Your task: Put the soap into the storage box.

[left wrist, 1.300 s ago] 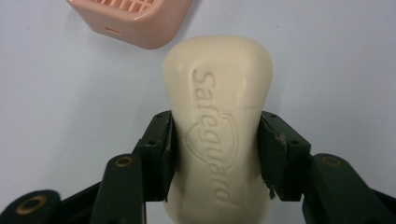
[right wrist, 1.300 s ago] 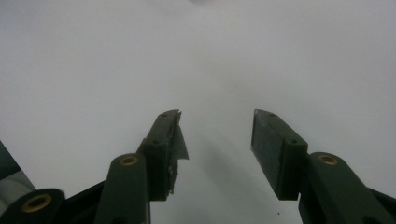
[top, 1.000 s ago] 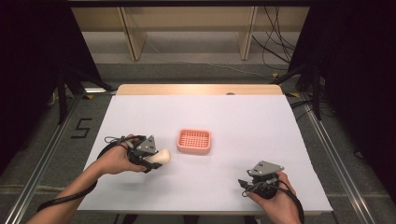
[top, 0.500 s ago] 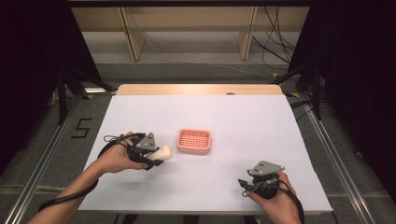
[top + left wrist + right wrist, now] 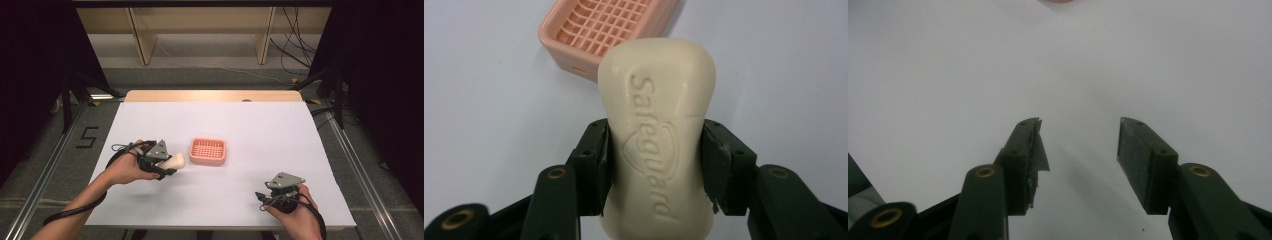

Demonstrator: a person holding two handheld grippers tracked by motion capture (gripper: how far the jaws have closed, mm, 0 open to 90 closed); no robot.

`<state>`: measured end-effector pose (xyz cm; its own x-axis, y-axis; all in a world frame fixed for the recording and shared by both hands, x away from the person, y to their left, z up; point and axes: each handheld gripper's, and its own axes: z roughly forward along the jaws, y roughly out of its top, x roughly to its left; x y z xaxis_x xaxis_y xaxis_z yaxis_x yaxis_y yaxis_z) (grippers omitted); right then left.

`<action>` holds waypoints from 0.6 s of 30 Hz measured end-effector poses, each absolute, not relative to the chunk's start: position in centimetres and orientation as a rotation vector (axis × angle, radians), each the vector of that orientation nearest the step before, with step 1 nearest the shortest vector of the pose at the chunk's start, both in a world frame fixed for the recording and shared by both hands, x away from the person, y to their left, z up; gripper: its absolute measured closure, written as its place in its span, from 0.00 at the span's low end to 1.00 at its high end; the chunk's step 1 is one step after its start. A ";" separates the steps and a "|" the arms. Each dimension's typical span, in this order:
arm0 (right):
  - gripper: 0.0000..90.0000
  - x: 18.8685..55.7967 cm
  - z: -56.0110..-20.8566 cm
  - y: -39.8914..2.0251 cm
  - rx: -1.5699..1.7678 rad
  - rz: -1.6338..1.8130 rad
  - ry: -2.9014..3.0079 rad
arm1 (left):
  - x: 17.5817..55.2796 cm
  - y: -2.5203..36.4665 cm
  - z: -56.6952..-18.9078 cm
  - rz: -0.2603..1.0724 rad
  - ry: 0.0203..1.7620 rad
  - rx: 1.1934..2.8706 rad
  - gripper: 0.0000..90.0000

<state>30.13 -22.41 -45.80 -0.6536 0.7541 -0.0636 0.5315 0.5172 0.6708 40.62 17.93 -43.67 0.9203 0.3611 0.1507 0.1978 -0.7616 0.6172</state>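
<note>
In the left gripper view the soap bar [image 5: 658,135] runs off the bottom edge and covers a corner of the pink soap dish [image 5: 599,30], itself cropped at the top, while a pink sliver [image 5: 1057,1] in the right gripper view stays unidentifiable.

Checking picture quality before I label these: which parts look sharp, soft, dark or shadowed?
High view: the table is evenly lit, its surroundings dark. Left gripper view: the soap and its raised lettering are sharp, the pink dish slightly soft. Right gripper view: a soft shadow lies between the open jaws.

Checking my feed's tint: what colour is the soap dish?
Salmon pink, with a grid floor; the dish shows best in the left gripper view.
</note>
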 end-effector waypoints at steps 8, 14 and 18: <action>0.58 30.1 -45.8 -22.4 1.065 0.889 2.416 | 40.8 17.7 -43.3 0.359 0.393 2.448 0.55; 0.58 30.1 -45.8 -22.4 1.064 0.892 2.415 | 41.2 17.5 -42.9 0.366 0.391 2.444 0.55; 0.58 30.1 -45.8 -22.4 1.064 0.892 2.415 | 41.3 17.3 -42.6 0.363 0.387 2.452 0.55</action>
